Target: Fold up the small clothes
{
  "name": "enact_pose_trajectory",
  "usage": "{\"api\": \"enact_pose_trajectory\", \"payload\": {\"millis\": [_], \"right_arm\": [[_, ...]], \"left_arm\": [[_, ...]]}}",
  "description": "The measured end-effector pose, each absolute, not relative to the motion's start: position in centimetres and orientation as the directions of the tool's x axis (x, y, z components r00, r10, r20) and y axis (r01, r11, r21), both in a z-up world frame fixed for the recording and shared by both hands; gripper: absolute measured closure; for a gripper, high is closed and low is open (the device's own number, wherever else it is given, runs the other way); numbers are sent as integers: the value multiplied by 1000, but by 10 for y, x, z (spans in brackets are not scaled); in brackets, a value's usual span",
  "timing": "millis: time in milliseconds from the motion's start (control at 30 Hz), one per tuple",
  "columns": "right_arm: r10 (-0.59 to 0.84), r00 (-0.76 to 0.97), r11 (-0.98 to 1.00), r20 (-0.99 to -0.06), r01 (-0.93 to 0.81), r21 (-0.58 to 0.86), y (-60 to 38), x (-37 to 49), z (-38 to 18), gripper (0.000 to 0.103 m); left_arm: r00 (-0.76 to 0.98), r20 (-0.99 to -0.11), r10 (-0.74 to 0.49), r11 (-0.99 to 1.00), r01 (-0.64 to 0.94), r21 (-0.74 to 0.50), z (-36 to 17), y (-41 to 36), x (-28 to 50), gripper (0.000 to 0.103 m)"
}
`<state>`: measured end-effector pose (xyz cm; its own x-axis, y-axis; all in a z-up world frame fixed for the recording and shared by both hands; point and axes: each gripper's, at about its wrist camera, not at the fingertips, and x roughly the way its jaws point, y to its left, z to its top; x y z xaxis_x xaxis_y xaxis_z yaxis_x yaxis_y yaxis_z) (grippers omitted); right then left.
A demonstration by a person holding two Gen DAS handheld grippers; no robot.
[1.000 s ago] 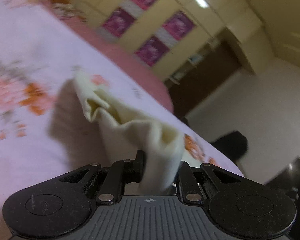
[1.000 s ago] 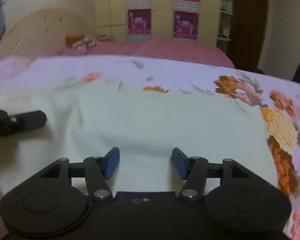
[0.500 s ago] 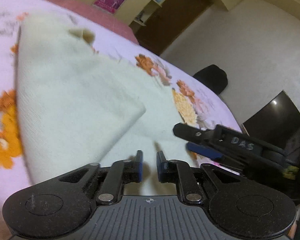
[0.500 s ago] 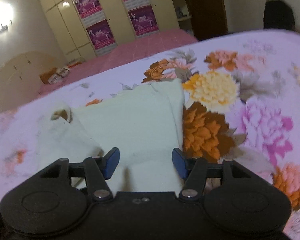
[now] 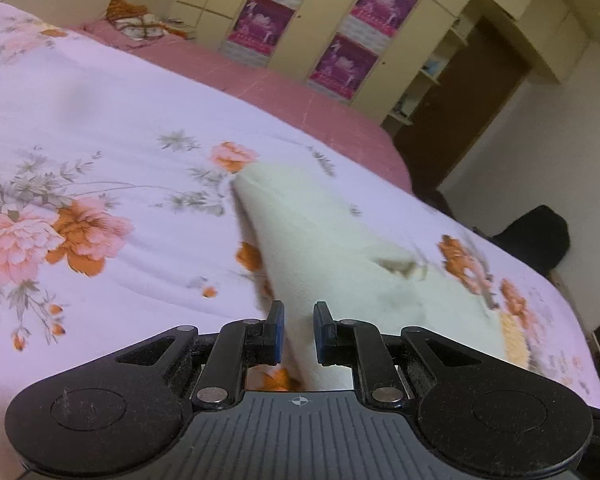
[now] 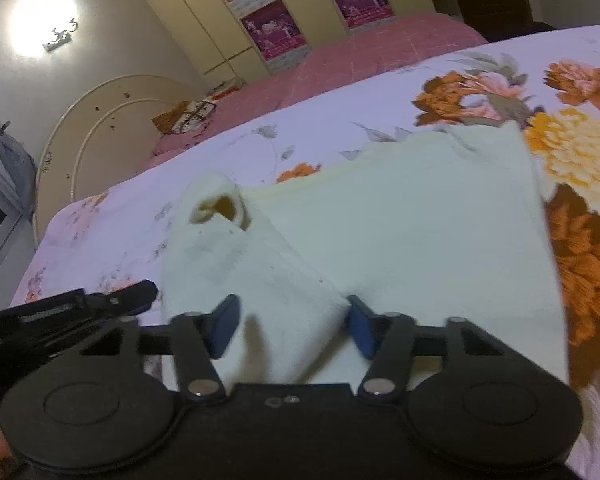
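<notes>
A small cream garment point(image 6: 420, 232) lies flat on the floral bedspread point(image 6: 580, 152). One sleeve point(image 6: 236, 264) is folded over it, its cuff opening facing away. My right gripper point(image 6: 292, 326) hovers low over the near end of that sleeve. Its jaws are closing with the fold between them, and the left pad stands clear of the cloth. In the left wrist view my left gripper point(image 5: 299, 330) is nearly shut with nothing pinched, over the near edge of the garment point(image 5: 320, 232). The left gripper point(image 6: 120, 300) also shows in the right wrist view, beside the sleeve's left edge.
Behind the bedspread point(image 5: 100, 128) runs a pink cover point(image 5: 308, 104) with a patterned cushion point(image 5: 132, 20). A cream wardrobe with pink posters point(image 5: 340, 60) and a rounded headboard point(image 6: 112, 128) stand beyond. A dark seat point(image 5: 540, 236) sits off the bed's right side.
A second ago my left gripper held the cloth lifted; it has since let go, and the sleeve now lies folded. The right gripper has rolled and its jaws have narrowed around the fold.
</notes>
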<state>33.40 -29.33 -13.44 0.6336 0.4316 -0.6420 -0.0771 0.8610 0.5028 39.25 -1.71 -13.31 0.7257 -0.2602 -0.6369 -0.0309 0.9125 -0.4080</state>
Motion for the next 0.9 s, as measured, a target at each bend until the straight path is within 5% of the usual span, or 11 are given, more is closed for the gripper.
{"api": "enact_pose_trajectory", "payload": {"millis": [100, 233, 267, 433, 500, 533, 900], "right_arm": [[464, 622, 847, -631, -103, 522, -291, 343, -135, 60], [559, 606, 782, -566, -158, 604, -298, 359, -135, 22], [585, 587, 766, -559, -171, 620, -297, 365, -136, 22], [610, 534, 768, -585, -219, 601, -284, 385, -140, 52], [633, 506, 760, -586, -260, 596, -275, 386, -139, 69], [622, 498, 774, -604, -277, 569, -268, 385, -137, 87], [467, 719, 844, -515, -188, 502, -327, 301, -78, 92]], "left_arm": [[729, -639, -247, 912, -48, -407, -138, -17, 403, 89], [729, -641, -240, 916, -48, -397, -144, -21, 418, 89], [727, -643, -239, 919, -45, -392, -145, -25, 421, 89], [728, -646, -232, 920, -52, -389, -151, -33, 432, 89], [729, -647, -224, 925, -49, -376, -149, -34, 431, 89], [730, -646, -222, 928, -44, -369, -149, -34, 430, 89], [728, -575, -373, 912, 175, -370, -123, -87, 409, 89]]}}
